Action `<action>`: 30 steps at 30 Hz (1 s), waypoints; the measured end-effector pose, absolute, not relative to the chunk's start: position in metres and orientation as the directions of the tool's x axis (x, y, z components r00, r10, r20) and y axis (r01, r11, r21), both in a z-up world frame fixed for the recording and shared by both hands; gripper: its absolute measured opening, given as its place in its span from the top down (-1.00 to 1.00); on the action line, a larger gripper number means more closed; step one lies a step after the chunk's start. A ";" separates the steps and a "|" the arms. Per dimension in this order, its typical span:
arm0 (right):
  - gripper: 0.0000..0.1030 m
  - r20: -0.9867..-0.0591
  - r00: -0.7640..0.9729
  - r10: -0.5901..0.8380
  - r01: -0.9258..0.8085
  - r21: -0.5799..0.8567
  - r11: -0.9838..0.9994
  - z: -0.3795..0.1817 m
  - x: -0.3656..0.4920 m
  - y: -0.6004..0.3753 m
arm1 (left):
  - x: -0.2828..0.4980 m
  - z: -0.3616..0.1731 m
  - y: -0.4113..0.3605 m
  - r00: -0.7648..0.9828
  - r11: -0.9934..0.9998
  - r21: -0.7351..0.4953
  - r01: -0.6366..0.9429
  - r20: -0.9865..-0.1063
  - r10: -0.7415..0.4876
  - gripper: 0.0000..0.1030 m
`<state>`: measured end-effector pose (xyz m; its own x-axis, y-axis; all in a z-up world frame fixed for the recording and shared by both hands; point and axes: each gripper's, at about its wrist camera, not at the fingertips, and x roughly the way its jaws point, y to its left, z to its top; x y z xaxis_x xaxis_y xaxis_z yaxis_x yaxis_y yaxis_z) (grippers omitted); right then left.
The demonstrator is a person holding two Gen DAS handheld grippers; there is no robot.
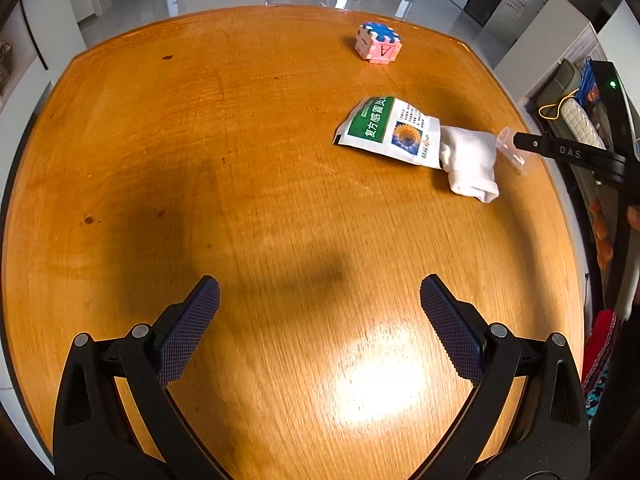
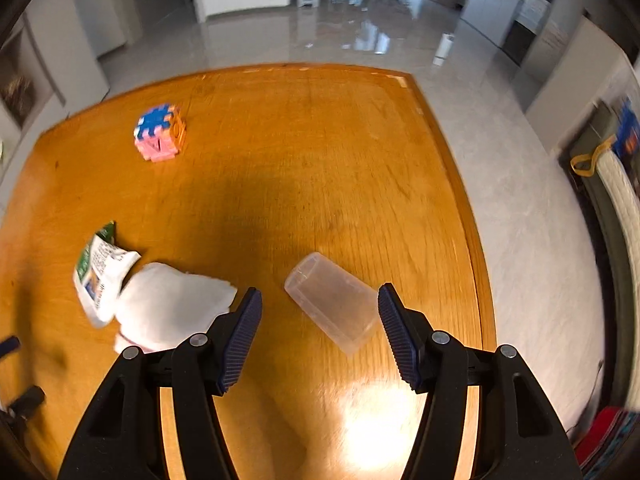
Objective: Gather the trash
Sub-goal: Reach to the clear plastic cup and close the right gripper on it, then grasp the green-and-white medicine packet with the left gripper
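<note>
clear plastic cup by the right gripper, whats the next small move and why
Probably ease the right gripper forward and down so its open jaws straddle the clear plastic cup, then close. The cup lies on its side on the table, just ahead of the fingertips and not yet gripped. The left gripper is open over bare wood, far from it.

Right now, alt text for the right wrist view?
The open right gripper hovers over a clear plastic cup lying on its side on a wooden table. To the left lie a white cloth, a printed packet and, farther back, a colourful puzzle cube.
</note>
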<state>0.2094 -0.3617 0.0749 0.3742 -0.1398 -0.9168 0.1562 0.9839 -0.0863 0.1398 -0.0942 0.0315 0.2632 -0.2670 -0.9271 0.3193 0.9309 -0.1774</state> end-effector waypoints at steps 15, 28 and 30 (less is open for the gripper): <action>0.20 -0.949 0.259 -0.181 0.043 -0.176 0.984 0.047 0.236 -0.361 | 0.213 0.024 -0.134 0.235 0.929 -0.202 0.309 -0.931 -0.280 -0.88; 0.21 -0.943 0.293 -0.156 0.078 -0.139 0.987 0.061 0.205 -0.357 | 0.250 0.000 -0.218 0.206 0.913 -0.144 0.382 -0.950 -0.236 -0.84; 0.21 -0.941 0.304 -0.147 0.081 -0.128 0.988 0.065 0.197 -0.355 | 0.242 0.000 -0.227 0.262 0.910 -0.067 0.410 -0.947 -0.187 -0.62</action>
